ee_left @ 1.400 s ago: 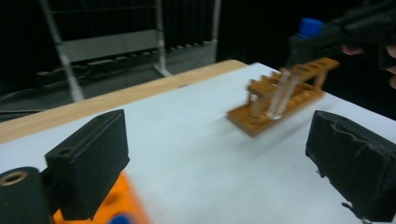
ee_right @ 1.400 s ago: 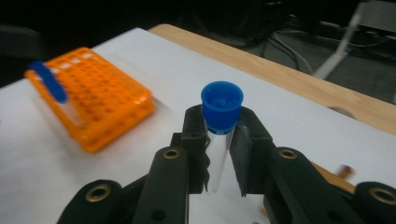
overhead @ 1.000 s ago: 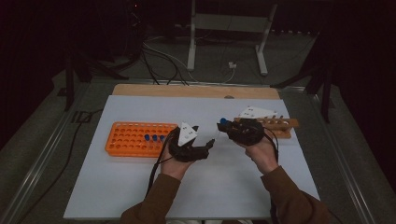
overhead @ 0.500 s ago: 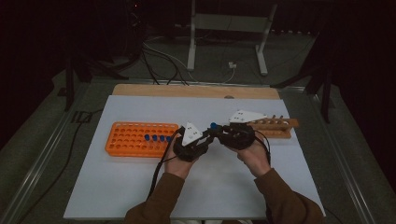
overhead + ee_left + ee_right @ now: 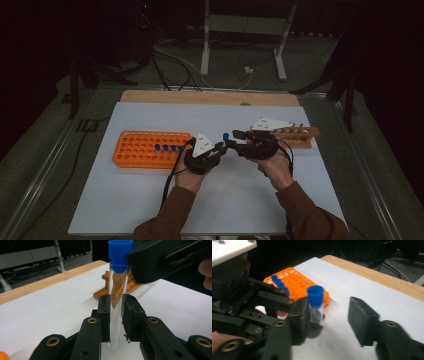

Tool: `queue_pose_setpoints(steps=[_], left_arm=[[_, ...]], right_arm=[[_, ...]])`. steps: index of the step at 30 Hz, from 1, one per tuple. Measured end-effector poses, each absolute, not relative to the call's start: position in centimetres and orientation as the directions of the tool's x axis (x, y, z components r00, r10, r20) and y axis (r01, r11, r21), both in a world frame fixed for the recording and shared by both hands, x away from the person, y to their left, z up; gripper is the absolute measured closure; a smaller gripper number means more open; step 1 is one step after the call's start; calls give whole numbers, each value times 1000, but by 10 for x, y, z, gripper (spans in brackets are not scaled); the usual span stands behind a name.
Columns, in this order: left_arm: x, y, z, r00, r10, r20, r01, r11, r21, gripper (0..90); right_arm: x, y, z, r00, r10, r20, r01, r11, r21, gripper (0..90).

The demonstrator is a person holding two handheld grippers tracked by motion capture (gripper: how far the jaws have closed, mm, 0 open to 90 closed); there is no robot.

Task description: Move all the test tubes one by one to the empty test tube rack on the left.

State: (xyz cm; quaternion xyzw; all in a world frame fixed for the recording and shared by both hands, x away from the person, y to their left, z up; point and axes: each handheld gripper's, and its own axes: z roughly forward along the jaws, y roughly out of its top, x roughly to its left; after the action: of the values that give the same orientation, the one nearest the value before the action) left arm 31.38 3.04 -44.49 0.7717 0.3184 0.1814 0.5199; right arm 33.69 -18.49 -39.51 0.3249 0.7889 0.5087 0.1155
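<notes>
A clear test tube with a blue cap (image 5: 115, 302) stands upright in my left gripper (image 5: 117, 300), which is shut on its lower glass. In the high view the tube's cap (image 5: 226, 136) shows between the left gripper (image 5: 221, 146) and the right gripper (image 5: 234, 140) at mid-table. My right gripper (image 5: 332, 320) has just been opening. Its jaws stand apart on either side of the tube (image 5: 315, 307), with a wide gap to the right-hand jaw and no pad pressing. The right gripper's jaw sits beside the cap in the left gripper view.
An orange tube rack (image 5: 145, 150) lies left of the hands with several blue-capped tubes (image 5: 167, 148) at its right end. A wooden rack (image 5: 300, 136) stands behind the right hand. The white mat (image 5: 240, 200) lies on a wooden table (image 5: 200, 97).
The right gripper brought the tube leftwards to the left gripper. The left jaws closed on the glass, and the right jaws then parted off it.
</notes>
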Motion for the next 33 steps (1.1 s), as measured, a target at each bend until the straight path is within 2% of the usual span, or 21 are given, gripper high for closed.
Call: queue_pose_setpoints(steps=[6, 10, 25, 33], left_arm=[[313, 44, -450, 716, 693, -81, 328, -232, 916, 784], [310, 54, -452, 709, 699, -89, 339, -227, 913, 784], [287, 96, -454, 731, 675, -95, 333, -232, 914, 784], [279, 131, -454, 713, 692, -113, 339, -198, 920, 784]], right_arm=[[336, -198, -396, -727, 675, 126, 387, 251, 887, 240], [337, -206, -399, -710, 694, 116, 390, 252, 886, 154], [338, -238, -416, -652, 754, 84, 404, 251, 880, 42], [335, -256, -426, -610, 788, 88, 424, 231, 876, 17]])
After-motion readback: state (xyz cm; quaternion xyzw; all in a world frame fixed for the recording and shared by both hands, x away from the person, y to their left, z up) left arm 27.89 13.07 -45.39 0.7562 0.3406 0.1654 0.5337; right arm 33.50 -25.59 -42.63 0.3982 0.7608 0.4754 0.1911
